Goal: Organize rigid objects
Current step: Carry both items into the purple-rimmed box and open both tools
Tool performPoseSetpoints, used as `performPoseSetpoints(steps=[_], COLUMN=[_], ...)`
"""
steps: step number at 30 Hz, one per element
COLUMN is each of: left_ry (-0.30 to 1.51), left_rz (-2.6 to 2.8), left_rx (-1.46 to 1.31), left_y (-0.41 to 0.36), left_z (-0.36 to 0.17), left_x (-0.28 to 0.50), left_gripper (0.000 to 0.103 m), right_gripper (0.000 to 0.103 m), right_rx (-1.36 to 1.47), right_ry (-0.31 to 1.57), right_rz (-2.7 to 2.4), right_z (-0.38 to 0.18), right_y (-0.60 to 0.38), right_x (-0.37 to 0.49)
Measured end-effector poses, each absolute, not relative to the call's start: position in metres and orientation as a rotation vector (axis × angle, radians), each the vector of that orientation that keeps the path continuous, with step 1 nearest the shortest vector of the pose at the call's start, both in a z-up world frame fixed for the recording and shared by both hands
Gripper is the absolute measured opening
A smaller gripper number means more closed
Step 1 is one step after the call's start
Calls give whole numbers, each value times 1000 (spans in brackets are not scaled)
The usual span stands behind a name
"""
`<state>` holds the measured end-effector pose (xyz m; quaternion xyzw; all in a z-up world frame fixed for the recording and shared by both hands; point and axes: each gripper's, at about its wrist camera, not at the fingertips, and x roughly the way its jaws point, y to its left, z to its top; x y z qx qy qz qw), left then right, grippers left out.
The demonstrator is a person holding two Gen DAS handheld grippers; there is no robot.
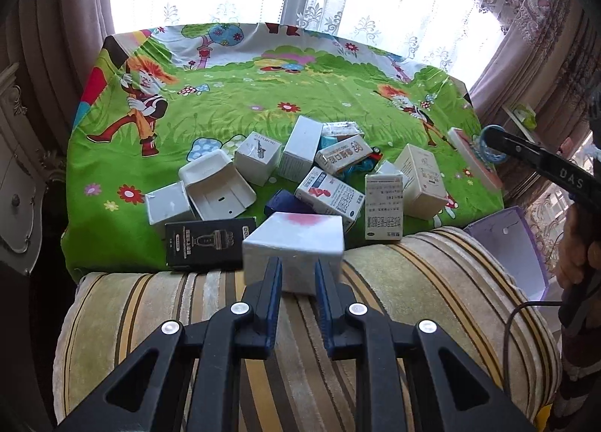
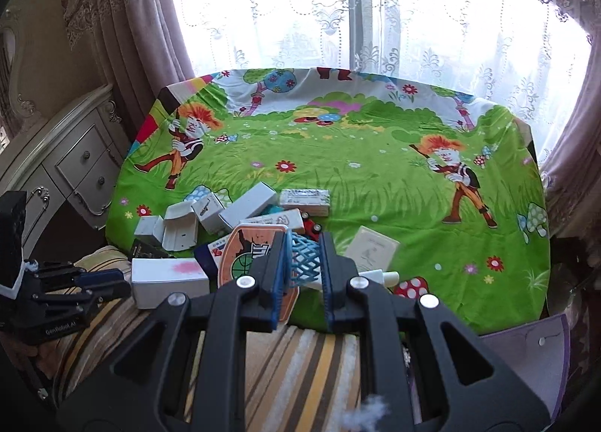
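Two grips were held closed, left gripper [image 1: 298, 274] on the white box [image 1: 295, 244], right gripper [image 2: 304, 263] on the toy basketball hoop [image 2: 263, 255], both best lifted clear before being carried to the purple bin [image 2: 526, 353].

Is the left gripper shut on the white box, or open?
Shut on it. In the left wrist view the left gripper has both blue pads pressed against the sides of the white box with the pink smudge.

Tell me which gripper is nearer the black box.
Left. The left gripper, clamped on a white box, sits right beside the black box; the right gripper holds a toy hoop farther off.
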<state>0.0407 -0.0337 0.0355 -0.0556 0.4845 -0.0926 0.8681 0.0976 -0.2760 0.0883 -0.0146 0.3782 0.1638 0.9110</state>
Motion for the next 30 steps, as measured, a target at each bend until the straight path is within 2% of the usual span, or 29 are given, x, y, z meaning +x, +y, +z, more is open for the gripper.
performPoseSetpoints(steps=[3, 4, 5, 6, 7, 8, 11, 18, 19, 20, 21, 30], left_ry=[1075, 1080, 1074, 1055, 1032, 1015, 1037, 1174, 1182, 1187, 1196, 1110], left_rz=[-209, -209, -207, -207, -211, -220, -231, -233, -229, -222, -214, -203], left_rx=[-182, -186, -178, -170, -163, -158, -144, -146, -150, -136, -120, -127], left_y=[-30, -29, -29, -28, -26, -25, -22, -37, -38, -40, -41, -31], left_z=[21, 20, 22, 25, 30, 34, 36, 7, 4, 2, 0, 32], left_x=[42, 42, 41, 41, 41, 43, 57, 89, 90, 91, 91, 63], left_gripper=[22, 32, 54, 66, 83, 87, 89, 89, 88, 73, 65, 66], right_gripper=[21, 21, 21, 21, 21, 21, 21, 21, 21, 21, 21, 21], right_rx=[-16, -16, -20, -26, -29, -28, -17, 12, 13, 18, 22, 40], right_ry=[800, 802, 802, 802, 803, 804, 817, 858, 863, 867, 869, 881], right_rz=[308, 300, 290, 278, 265, 253, 214, 116, 103, 95, 88, -19], right_z=[81, 79, 78, 77, 76, 74, 70, 53, 52, 50, 50, 41], right_y=[-292, -296, -300, -304, -309, -314, -330, -365, -369, -373, -378, -410], right_x=[89, 85, 82, 78, 75, 72, 66, 53, 52, 51, 50, 46])
